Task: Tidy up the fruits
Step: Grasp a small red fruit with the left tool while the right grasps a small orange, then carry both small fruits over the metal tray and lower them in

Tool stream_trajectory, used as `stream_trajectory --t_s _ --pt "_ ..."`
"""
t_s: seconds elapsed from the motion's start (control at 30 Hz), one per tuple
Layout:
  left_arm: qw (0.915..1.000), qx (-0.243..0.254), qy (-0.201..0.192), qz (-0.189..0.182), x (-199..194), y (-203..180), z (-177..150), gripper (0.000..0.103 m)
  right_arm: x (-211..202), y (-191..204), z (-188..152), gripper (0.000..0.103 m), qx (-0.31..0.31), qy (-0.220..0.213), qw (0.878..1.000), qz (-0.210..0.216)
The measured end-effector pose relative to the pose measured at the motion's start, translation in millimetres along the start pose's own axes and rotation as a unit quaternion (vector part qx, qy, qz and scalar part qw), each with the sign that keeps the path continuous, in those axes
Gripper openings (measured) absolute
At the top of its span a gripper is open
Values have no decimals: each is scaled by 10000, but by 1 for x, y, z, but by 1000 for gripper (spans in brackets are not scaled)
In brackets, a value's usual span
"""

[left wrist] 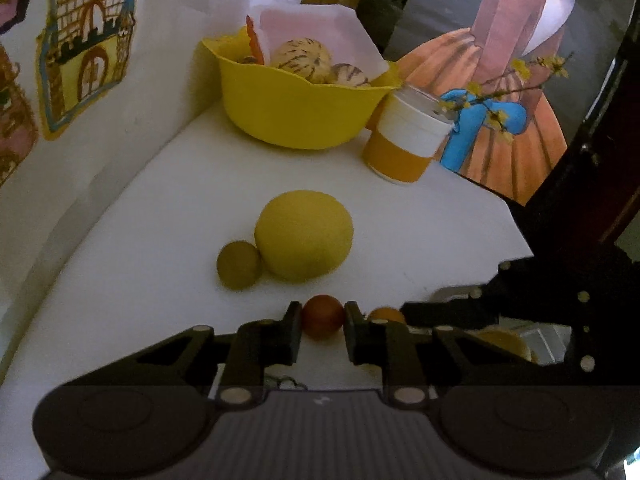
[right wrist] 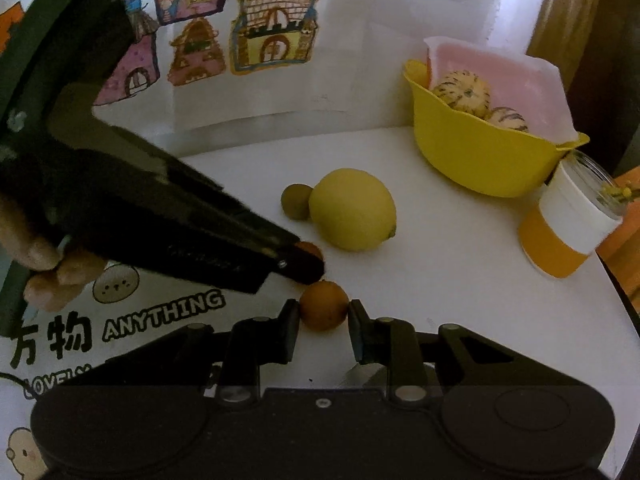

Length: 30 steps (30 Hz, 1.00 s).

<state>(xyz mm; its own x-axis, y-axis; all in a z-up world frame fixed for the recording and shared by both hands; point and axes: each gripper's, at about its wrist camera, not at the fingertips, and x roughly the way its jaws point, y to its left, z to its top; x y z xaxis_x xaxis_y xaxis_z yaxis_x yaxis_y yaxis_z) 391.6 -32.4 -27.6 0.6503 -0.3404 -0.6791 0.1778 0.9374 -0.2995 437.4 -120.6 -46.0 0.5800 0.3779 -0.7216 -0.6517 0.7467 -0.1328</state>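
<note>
**Both grippers closed in on small round fruits near the front of the white desk**

The left black two-finger gripper (left wrist: 322, 322) has its jaws narrowed around a small dark red round fruit (left wrist: 322, 316); both fingers look to be touching the fruit's sides, and the fruit sits on the white desk (left wrist: 168, 208). In the right wrist view this gripper reaches in from the left, held by a hand (right wrist: 48, 268), and its tip covers most of the red fruit.

The right black two-finger gripper (right wrist: 324, 312) brackets a small orange-brown round fruit (right wrist: 323, 306), which lies just beside the red one. The left finger touches or nearly touches the fruit; a slim gap shows at the right finger, so a firm hold cannot be told.

Further in on the desk rests a large yellow lemon (right wrist: 352, 208) with a small green-brown round fruit (right wrist: 297, 201) touching its side. At the far corner of the desk, against the wall, stands a yellow plastic bowl (right wrist: 480, 160) with a wavy rim, holding pale striped round fruits (right wrist: 460, 90) and a white-pink sheet. Just beside the bowl, near the desk's right edge, stands an orange and white cup (right wrist: 564, 224) with a clear top. Children's drawings of houses (right wrist: 276, 20) hang on the wall behind the desk.
</note>
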Motion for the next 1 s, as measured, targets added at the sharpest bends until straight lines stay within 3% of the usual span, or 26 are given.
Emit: stream_trajectory --t_s 0.3,0.57,0.8,1.0 --pt "9997 70 -202 113 -45 -13 -19 23 -38 23 -5 27 19 -224 9997 -49" --pt "9988 113 -469 -39 -102 -35 -38 23 -97 52 -23 27 118 -618 9979 -175" --pt "9979 230 -593 -137 -141 -67 -63 23 -159 69 -56 27 430 -942 9937 -436" --pt "9967 386 -498 -505 -150 -100 -89 23 -194 66 -95 27 669 -903 9909 -746"
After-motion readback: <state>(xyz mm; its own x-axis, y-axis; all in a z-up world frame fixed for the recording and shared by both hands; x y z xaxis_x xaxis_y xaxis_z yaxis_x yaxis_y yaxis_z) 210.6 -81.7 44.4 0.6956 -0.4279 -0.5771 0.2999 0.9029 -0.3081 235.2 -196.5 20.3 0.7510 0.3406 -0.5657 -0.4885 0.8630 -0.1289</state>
